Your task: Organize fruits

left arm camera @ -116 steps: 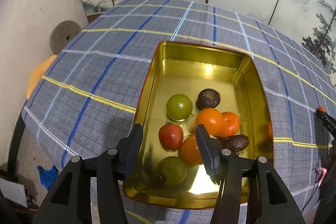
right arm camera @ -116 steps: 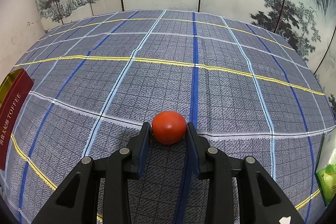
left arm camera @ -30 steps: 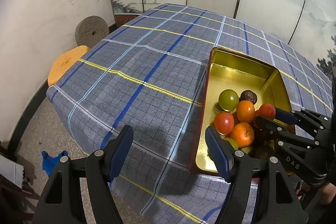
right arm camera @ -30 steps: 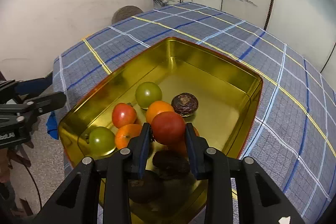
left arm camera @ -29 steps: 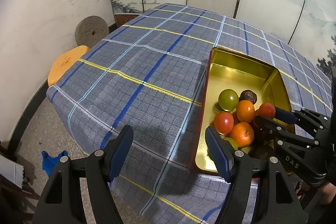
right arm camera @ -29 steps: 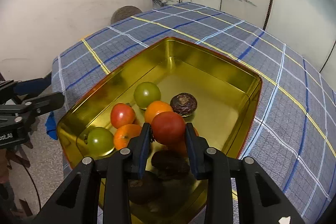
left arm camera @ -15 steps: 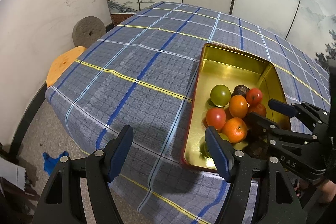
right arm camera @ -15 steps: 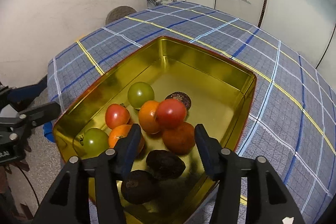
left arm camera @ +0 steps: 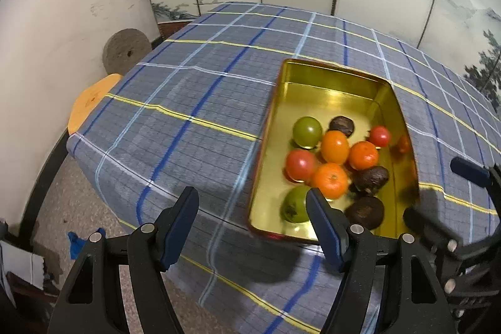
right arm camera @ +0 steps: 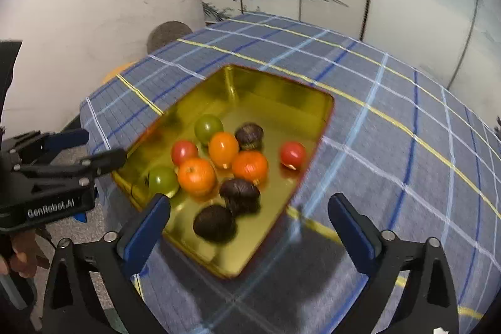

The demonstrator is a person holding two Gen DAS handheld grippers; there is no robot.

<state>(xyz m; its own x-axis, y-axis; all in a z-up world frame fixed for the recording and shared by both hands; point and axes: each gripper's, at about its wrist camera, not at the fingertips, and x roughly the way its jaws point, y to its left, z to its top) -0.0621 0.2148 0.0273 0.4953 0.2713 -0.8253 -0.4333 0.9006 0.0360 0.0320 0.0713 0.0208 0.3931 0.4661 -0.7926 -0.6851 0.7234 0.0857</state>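
Note:
A gold tin tray [left arm camera: 332,85] [right arm camera: 275,93] sits on the plaid tablecloth and holds several fruits: red, orange, green and dark brown ones. A red tomato [right arm camera: 292,154] [left arm camera: 379,136] lies alone by the tray's right wall, apart from the cluster. My right gripper [right arm camera: 249,226] is open and empty, above the tray's near corner. My left gripper [left arm camera: 252,219] is open and empty, over the table edge left of the tray. The right gripper also shows in the left wrist view [left arm camera: 438,196], and the left gripper in the right wrist view [right arm camera: 94,149].
The plaid tablecloth [left arm camera: 194,102] covers the table, whose near-left edge drops to the floor. An orange stool [left arm camera: 90,96] and a round grey stone [left arm camera: 126,50] stand by the white wall. Painted screens stand behind the table.
My right gripper let go of the red tomato, opened wide and pulled back and up. The tomato rolled to the tray's right side. My left gripper drew back a little.

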